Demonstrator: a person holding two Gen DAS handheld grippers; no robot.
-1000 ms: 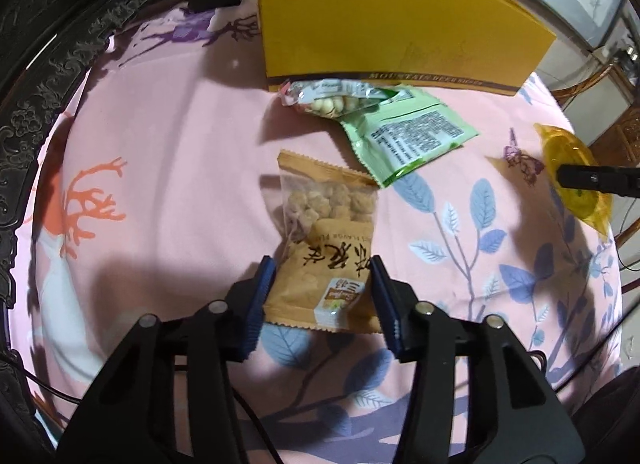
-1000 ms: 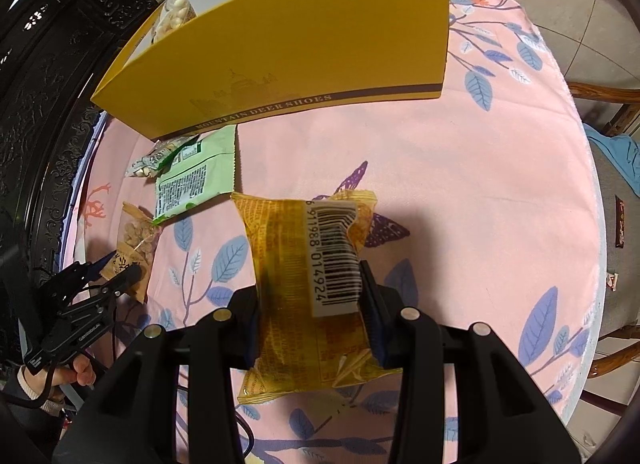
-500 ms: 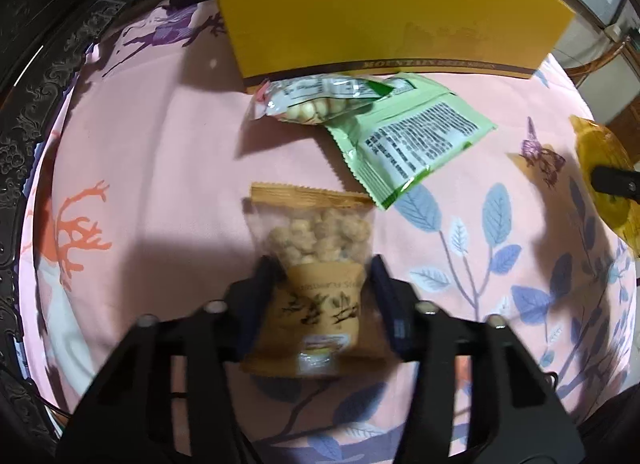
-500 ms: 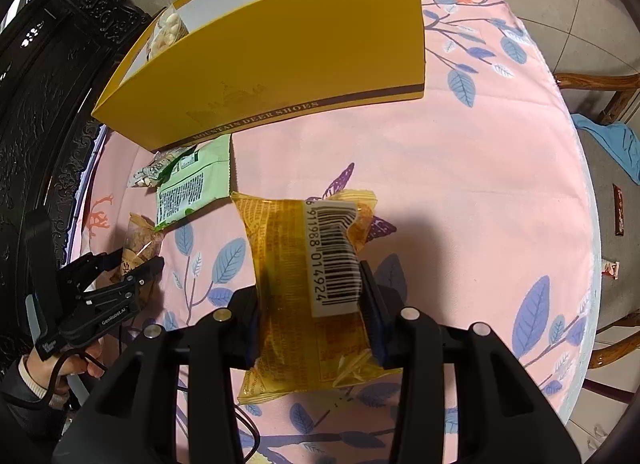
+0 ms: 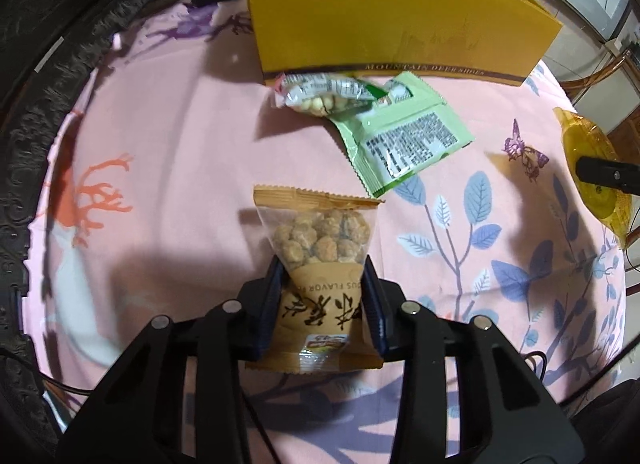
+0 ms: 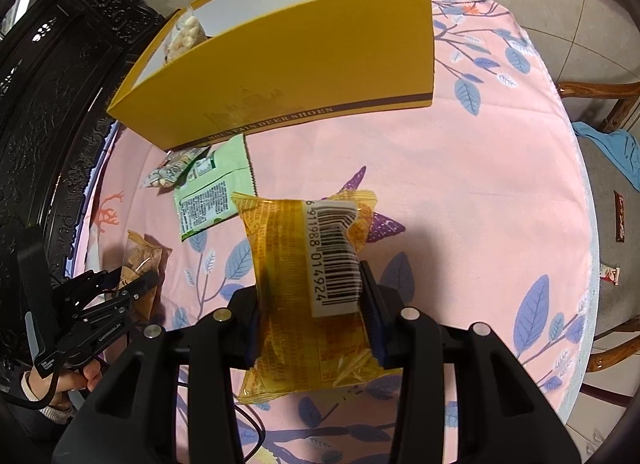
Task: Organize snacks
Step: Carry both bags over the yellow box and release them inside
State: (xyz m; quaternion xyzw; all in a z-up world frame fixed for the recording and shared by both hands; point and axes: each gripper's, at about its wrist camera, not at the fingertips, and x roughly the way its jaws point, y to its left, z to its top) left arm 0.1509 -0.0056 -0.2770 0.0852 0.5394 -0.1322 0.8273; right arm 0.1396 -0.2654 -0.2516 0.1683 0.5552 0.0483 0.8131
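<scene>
Left gripper (image 5: 323, 276): jaws closing, pads pressing the brown nut-snack packet (image 5: 318, 260) over the pink floral tablecloth (image 5: 168, 152). Right gripper (image 6: 310, 296): jaws clamped on a yellow barcoded snack packet (image 6: 308, 264), near the yellow shoebox (image 6: 304, 64).

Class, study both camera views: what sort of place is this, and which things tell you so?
Probably a home dining area: a round table under a pink floral tablecloth, wooden chairs on a tiled floor, and dark carved furniture beside it.
</scene>
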